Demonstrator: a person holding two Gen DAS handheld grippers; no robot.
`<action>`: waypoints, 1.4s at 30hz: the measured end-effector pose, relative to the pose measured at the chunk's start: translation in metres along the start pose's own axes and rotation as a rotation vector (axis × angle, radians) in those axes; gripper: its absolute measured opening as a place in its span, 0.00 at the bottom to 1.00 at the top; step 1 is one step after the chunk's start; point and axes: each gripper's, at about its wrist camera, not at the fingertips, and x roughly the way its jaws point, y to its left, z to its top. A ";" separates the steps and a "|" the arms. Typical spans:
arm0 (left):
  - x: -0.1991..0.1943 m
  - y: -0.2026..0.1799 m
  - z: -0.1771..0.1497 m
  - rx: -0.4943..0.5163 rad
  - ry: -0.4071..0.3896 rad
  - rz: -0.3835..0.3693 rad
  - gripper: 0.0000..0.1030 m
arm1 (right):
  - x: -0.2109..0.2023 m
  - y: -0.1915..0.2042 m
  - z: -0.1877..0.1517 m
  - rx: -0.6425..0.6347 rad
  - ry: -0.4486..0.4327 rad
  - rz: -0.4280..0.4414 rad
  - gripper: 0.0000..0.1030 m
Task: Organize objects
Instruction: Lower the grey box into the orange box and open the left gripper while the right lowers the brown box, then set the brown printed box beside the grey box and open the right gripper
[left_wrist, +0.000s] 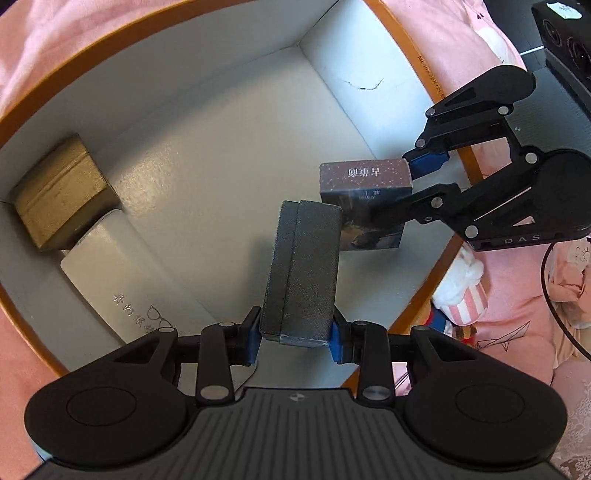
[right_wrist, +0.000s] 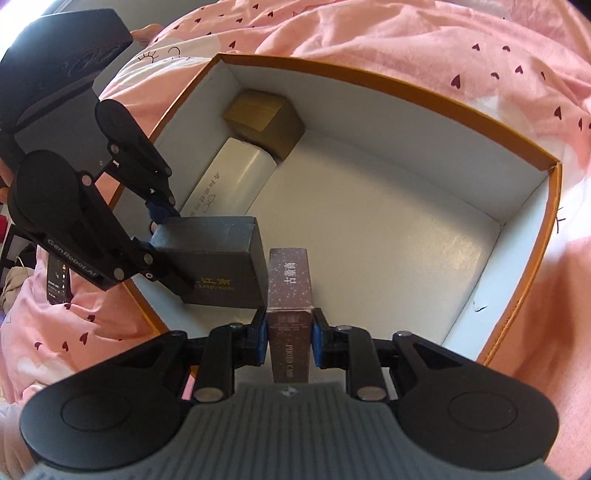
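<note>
Pink heart-print bedding (right_wrist: 369, 40), orange storage box (right_wrist: 369, 83) with white interior, gold box (right_wrist: 266, 118) and white case (right_wrist: 232, 177) along one wall, left gripper (left_wrist: 295, 339) pinching dark textured box (left_wrist: 303, 269), right gripper (right_wrist: 290, 338) clamping speckled brown card box (right_wrist: 290, 280), both above the box floor

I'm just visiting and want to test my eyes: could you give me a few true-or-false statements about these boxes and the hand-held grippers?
1. The left hand-held gripper holds a dark grey box. True.
2. The right hand-held gripper is empty. False: it is clamped on a brown speckled box.
3. A gold box sits in a corner of the orange-rimmed box. True.
4. The white case lies on the pink bedding. False: it lies inside the orange-rimmed box, beside the gold box.
5. Both held boxes already rest on the big box's floor. False: they hang above it.
</note>
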 end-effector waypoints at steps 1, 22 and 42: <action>0.004 0.001 0.003 0.004 0.019 0.005 0.39 | 0.003 -0.002 0.002 0.010 0.018 -0.005 0.24; 0.011 -0.010 0.006 0.192 -0.004 0.289 0.66 | 0.034 -0.023 0.028 0.019 0.067 -0.092 0.35; 0.027 -0.039 0.014 0.357 -0.135 0.312 0.61 | 0.056 0.000 0.019 -0.110 0.245 -0.248 0.51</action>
